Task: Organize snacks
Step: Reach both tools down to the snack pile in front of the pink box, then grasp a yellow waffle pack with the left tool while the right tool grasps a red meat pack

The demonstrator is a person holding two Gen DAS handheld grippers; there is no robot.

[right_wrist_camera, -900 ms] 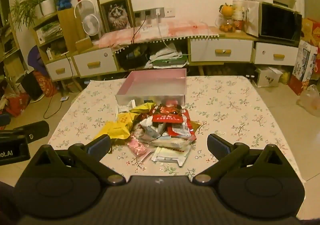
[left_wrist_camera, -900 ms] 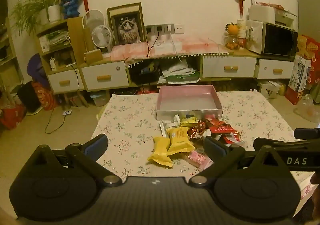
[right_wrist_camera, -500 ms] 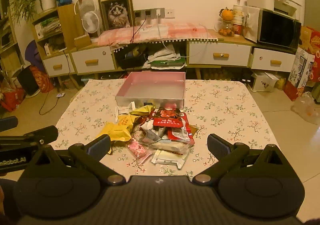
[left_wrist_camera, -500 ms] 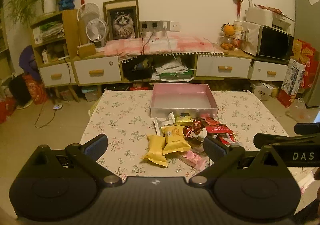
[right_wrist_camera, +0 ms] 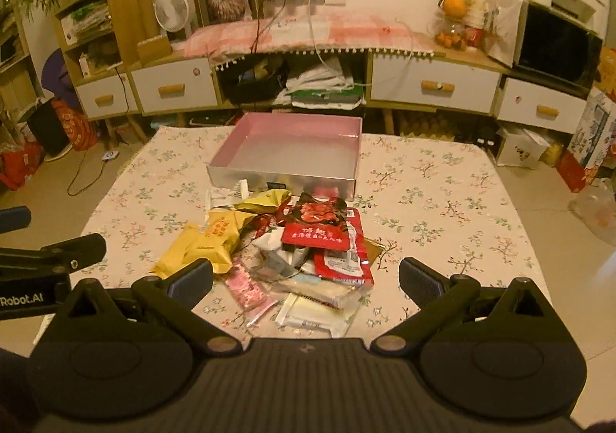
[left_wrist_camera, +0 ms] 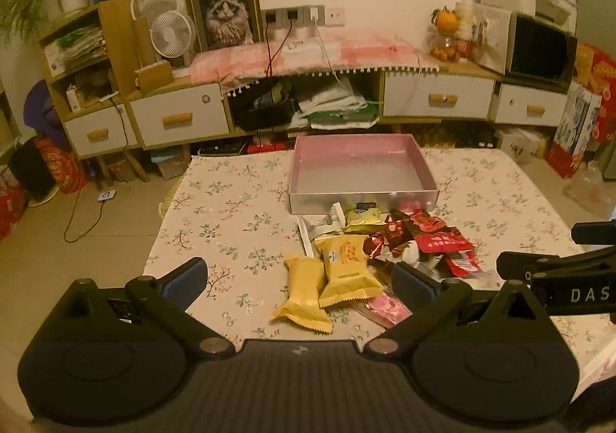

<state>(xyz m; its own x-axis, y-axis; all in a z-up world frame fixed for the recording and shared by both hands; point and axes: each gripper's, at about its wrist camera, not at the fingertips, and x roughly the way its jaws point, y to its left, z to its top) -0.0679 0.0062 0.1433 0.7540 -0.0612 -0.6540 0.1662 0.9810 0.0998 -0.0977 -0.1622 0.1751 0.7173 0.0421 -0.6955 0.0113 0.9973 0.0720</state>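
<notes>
While both grippers hang above the near edge of the worktop (left_wrist_camera: 231,209), I have nothing in hand yet: the left gripper (left_wrist_camera: 298,281) stands wide open and empty, and so does the right gripper (right_wrist_camera: 306,279).

I take the pink box (left_wrist_camera: 362,171) as my landmark. It sits empty on the floral cloth, and the snack pile (right_wrist_camera: 300,244) lies just in front of its near wall, touching it at the back. Going left to right in front of the box: two yellow pillow packs (left_wrist_camera: 327,281) lie side by side at the left edge of the pile, one partly over the other. A small pink sachet (right_wrist_camera: 246,288) lies nearer me than those. Right of them come red foil packets (right_wrist_camera: 327,236), stacked over white and clear wrappers (right_wrist_camera: 315,313) at the near end.

I judge all of these light and soft, with slick film that will crumple and could slide out of a shallow pinch. The puffed yellow packs look easiest: I would take the outer one across its middle, gently, since the contents may crush. The flat red packets I would lift by a raised crimped edge, top one first, so the pile does not drag along.
</notes>
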